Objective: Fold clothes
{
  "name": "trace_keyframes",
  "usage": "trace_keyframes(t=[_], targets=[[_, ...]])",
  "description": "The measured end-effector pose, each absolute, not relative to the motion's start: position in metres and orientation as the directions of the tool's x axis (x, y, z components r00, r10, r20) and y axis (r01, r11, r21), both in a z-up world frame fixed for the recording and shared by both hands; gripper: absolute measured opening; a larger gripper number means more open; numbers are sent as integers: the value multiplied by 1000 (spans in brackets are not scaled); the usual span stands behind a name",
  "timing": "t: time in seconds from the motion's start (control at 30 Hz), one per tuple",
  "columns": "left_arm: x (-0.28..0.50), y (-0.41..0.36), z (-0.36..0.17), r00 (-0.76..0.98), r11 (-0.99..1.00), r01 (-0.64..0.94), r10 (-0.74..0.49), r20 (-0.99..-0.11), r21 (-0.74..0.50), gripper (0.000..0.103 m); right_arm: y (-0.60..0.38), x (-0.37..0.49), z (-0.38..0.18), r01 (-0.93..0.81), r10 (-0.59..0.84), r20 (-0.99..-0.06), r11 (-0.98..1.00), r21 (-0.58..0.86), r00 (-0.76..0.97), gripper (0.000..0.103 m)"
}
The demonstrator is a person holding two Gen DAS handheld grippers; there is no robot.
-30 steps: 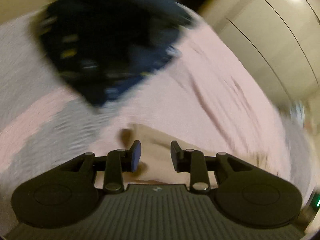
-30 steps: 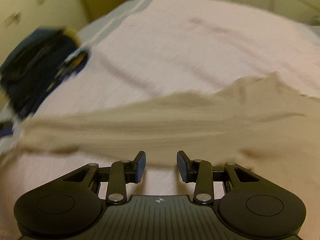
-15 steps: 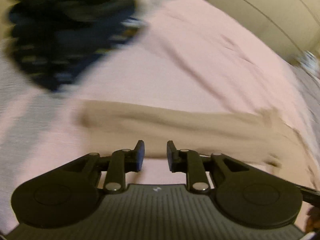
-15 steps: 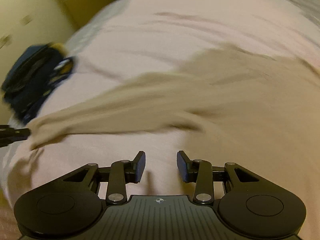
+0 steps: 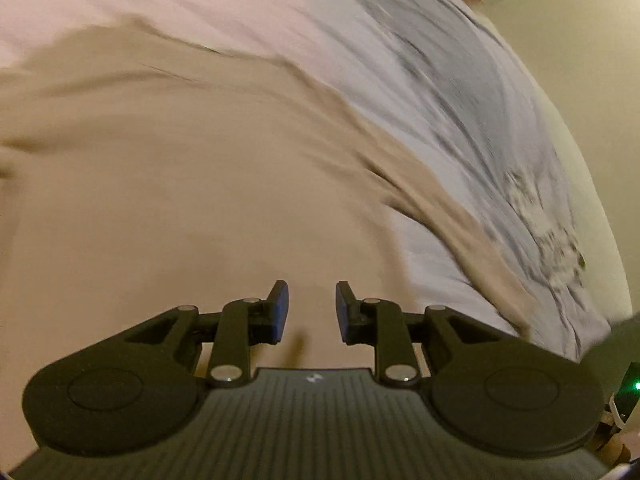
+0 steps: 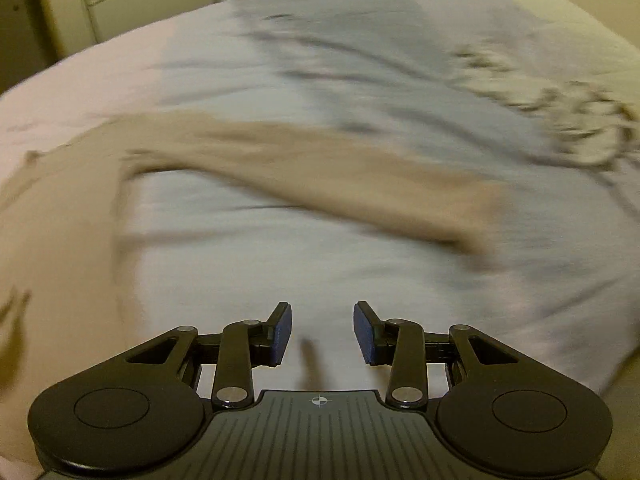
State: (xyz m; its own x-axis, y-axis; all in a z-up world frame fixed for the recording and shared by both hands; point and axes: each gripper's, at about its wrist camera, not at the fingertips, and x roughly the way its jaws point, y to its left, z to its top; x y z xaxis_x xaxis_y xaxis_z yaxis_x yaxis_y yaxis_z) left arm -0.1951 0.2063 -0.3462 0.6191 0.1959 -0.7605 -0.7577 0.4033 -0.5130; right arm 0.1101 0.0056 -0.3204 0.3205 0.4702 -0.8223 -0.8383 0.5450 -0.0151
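- The beige garment lies spread on the bed, filling the left wrist view from 9 o'clock through the centre; one long sleeve runs across the right wrist view from 9 toward 3 o'clock, over the grey part of the bedcover.
- I judge this to be the step between laying the garment flat and the first fold: both hands are travelling toward that sleeve side, and nothing has been picked up yet.
- My left gripper hangs over the beige cloth with its jaws parted and nothing between them (the gap is narrow, but the pads press on nothing).
- My right gripper is over bare grey bedcover at 6 o'clock, jaws apart and empty, with the sleeve well ahead at 12.
- Next, I'd guess, the right must reach forward to the sleeve end and pinch it, then carry it back across the body of the garment.
- Against a second ago: the dark blue pile has gone from both views, the pink cover has given way to grey, and the garment now fills the left view.
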Motion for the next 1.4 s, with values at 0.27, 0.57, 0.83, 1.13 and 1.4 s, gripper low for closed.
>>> trace_keyframes(t=[0.27, 0.57, 0.83, 1.13, 1.4], targets=[[-74, 183, -344, 626, 500, -712, 132, -769, -493, 20, -30, 199, -329, -921, 502, -772, 243, -306, 389, 38], [-58, 187, -351, 552, 510, -750, 132, -823, -422, 21, -29, 187, -380, -721, 597, -683, -237, -651, 421, 38], [-60, 191, -360, 533, 478, -770, 118, -837, -423, 21, -51, 185, -406, -416, 685, -635, -492, -765, 357, 38], [-55, 195, -366, 539, 468, -768, 104, -836, -437, 21, -62, 188, -409, -322, 693, -640, -554, -767, 332, 38], [-56, 196, -372, 535, 451, -774, 90, -840, -445, 21, -74, 178, -406, -346, 702, -640, -544, -765, 312, 37]])
